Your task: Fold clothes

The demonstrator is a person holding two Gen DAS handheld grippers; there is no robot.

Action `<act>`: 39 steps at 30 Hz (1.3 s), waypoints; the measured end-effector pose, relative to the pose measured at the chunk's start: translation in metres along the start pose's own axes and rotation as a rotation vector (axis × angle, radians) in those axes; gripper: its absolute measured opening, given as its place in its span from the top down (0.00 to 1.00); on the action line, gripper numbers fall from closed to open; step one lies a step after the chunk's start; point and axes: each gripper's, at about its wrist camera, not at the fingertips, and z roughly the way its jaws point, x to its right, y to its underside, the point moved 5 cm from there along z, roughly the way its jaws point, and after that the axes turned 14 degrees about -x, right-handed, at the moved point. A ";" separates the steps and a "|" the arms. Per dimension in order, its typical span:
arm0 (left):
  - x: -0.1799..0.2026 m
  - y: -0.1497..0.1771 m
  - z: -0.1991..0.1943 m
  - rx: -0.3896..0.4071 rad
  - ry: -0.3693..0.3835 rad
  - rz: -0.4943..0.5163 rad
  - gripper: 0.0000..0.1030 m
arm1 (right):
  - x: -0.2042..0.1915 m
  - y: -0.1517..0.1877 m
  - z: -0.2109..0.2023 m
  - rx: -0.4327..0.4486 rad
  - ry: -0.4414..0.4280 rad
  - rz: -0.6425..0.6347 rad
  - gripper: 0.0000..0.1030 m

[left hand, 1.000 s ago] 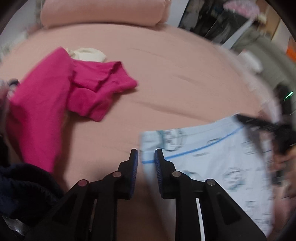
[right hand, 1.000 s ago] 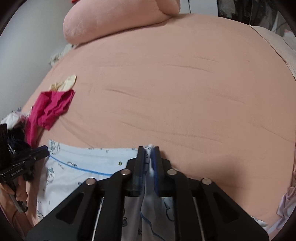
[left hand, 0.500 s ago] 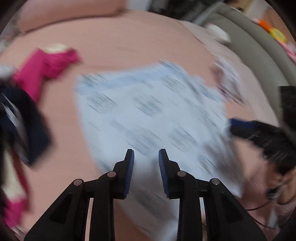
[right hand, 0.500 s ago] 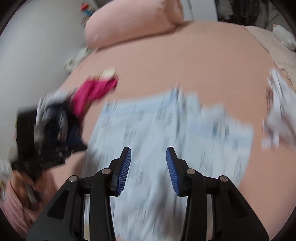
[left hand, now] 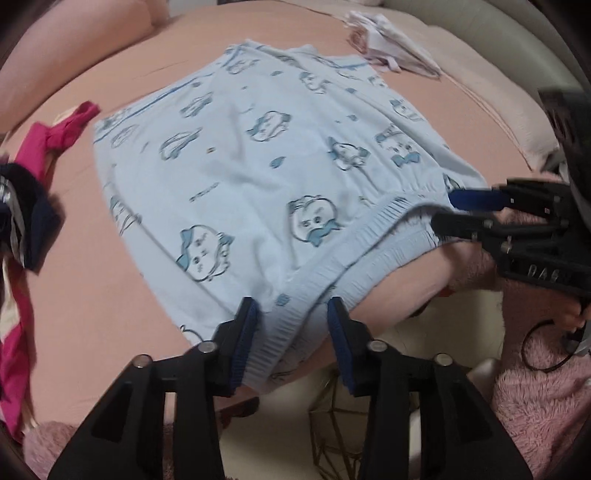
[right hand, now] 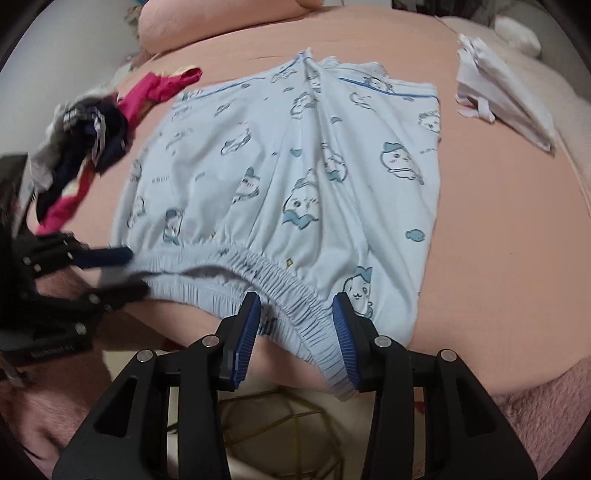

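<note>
The surface is a bed covered with a smooth salmon-pink sheet [right hand: 498, 206], with a plump pillow [right hand: 221, 18] of the same colour far ahead of the right gripper. A fluffy pink rug [left hand: 546, 406] lies on the pale floor below the bed edge.

Light blue pajama shorts [left hand: 258, 155] lie spread flat on the sheet, straight ahead of both grippers. The cloth is thin and soft, printed with small cartoon animal faces, with a blue stripe near the leg hems at the far end. The gathered elastic waistband [right hand: 280, 280] hangs a little over the near edge of the bed.

The left gripper [left hand: 291, 317] is released, its blue ribbed pads wide apart on both sides of the waistband. The right gripper [right hand: 297, 314] is also released, its pads standing apart around the waistband.

To the left of the shorts lie a crumpled magenta garment [right hand: 155, 88] and a dark navy garment [right hand: 96, 136]. To the far right lies a folded white garment [right hand: 495, 85].
</note>
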 end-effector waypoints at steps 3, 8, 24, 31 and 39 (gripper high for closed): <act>-0.005 0.003 -0.006 0.032 -0.025 -0.026 0.95 | 0.002 0.001 -0.001 0.015 -0.003 -0.016 0.59; -0.012 0.017 -0.030 0.069 -0.057 -0.054 0.95 | 0.011 0.002 -0.018 0.054 -0.118 0.021 0.59; -0.067 0.043 -0.042 0.067 0.203 -0.298 0.78 | 0.039 0.005 -0.022 0.041 -0.115 0.116 0.58; -0.043 0.044 -0.004 -0.094 0.047 -0.218 0.78 | 0.040 0.006 -0.003 -0.045 -0.007 0.082 0.59; -0.072 0.059 -0.008 -0.077 0.265 -0.445 0.59 | 0.090 0.029 -0.016 -0.027 -0.121 0.282 0.48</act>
